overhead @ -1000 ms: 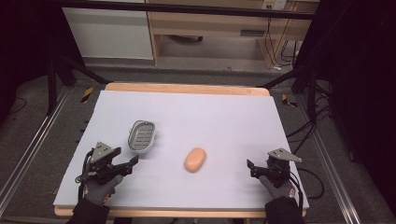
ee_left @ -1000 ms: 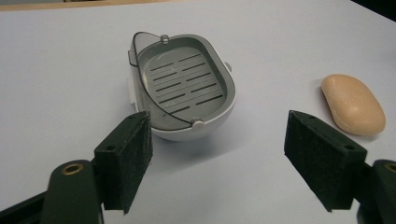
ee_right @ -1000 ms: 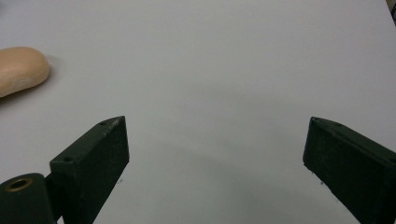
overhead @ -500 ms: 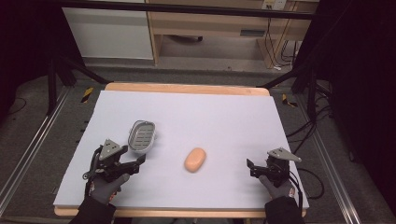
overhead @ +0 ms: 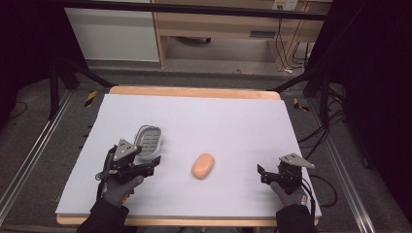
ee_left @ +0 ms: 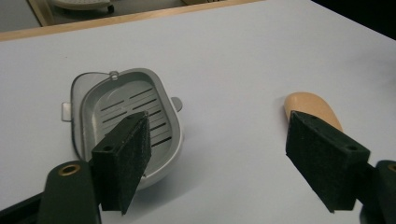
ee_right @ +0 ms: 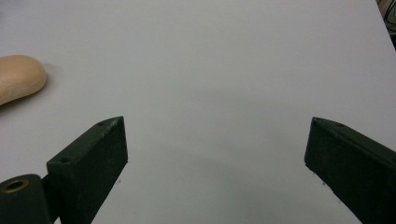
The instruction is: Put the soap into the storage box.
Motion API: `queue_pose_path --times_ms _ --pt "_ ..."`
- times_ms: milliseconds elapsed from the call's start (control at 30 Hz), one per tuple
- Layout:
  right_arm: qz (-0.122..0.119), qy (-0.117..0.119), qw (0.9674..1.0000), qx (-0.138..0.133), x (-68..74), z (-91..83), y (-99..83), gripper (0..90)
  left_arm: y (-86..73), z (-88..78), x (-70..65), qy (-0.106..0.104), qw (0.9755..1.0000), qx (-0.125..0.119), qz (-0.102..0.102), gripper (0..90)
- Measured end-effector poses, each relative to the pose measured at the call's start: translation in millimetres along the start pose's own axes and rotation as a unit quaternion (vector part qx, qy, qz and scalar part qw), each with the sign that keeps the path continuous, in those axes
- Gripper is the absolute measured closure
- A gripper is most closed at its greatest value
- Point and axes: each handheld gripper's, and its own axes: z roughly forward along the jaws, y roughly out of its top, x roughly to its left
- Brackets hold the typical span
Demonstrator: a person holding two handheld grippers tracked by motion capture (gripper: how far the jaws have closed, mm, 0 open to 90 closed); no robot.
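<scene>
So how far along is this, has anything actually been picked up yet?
Nothing is lifted so far. The grey slotted soap dish sits empty on the white table, and the tan soap bar lies apart from it. In hand: the left gripper hangs open near the dish, one jaw over its near end. The right gripper is open over bare table. Left: grasping, and probably putting soap and dish together.

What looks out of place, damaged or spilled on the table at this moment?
Nothing stands out. The grey dish sits flat and empty, the soap lies apart from it on the white table, and nothing is spilled or broken. The left gripper and the right gripper are open and hold nothing.
</scene>
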Motion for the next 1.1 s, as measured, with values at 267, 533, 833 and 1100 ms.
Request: queue_pose_path --times_ms 267,533,833,1100 --pt "-0.001 -0.006 1.0 -0.001 0.4 0.3 0.2 5.6 7.8 12.8 -14.4 -0.013 0.9999 0.002 0.006 21.6" --pt "-0.002 -0.008 1.0 -0.001 0.7 0.2 0.4 5.6 14.6 22.6 -26.6 -0.024 0.9996 0.006 0.017 21.5" --pt "-0.002 -0.01 0.9999 -0.001 0.5 0.3 0.6 5.5 18.6 33.0 -37.8 -0.031 0.9992 0.012 0.024 21.4" --pt "-0.004 -0.01 0.9999 0.001 0.8 1.0 0.5 5.5 20.8 41.7 -46.9 -0.033 0.9985 0.025 0.036 21.3"
